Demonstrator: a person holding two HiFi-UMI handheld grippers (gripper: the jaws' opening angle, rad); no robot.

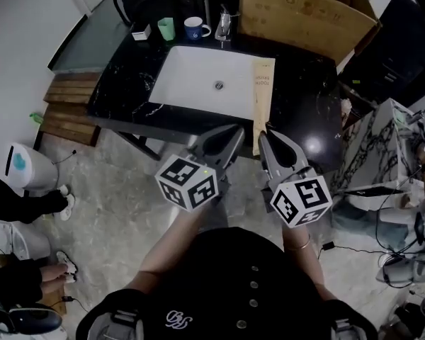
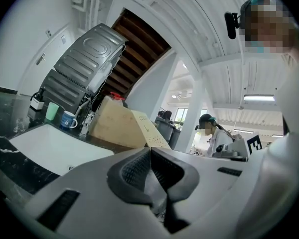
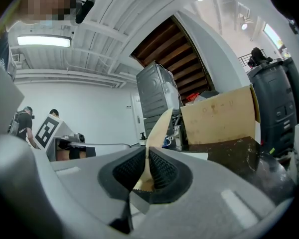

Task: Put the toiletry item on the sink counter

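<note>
- At the front edge of the counter [image 1: 120,94] there are two tongs, side by side and near each other. Each carries one cube with black-and-white square markers.
- Left tongs [image 1: 235,134]: the ribbed dark pads are clenched together with nothing between them [image 2: 149,151].
- Right tongs [image 1: 265,139]: they are clamped on the near end of the one toiletry carton [image 1: 262,91]. Its thin tan card is pinched between the ribbed pads [image 3: 146,156].
- The carton is long, flat and kraft-coloured. It runs from the right tongs toward 12 o'clock, along the right rim of the sink basin [image 1: 198,76]. I cannot tell whether it touches the stone.
- The counter is one glossy black slab with white veins. Set into it is one white rectangular basin with one round metal drain [image 1: 218,85] at its centre.
- Along the back edge, at 11 to 12 o'clock of the basin, stand four things in a row: one small white box [image 1: 141,31], one green cup [image 1: 166,28], one blue mug [image 1: 194,28] and one chrome faucet [image 1: 224,21].
- One large cardboard box [image 1: 304,16] stands at 1 o'clock of the basin.
- At 3 o'clock of the carton, the black stone shows bare out to the counter's right edge [image 1: 308,112].
</note>
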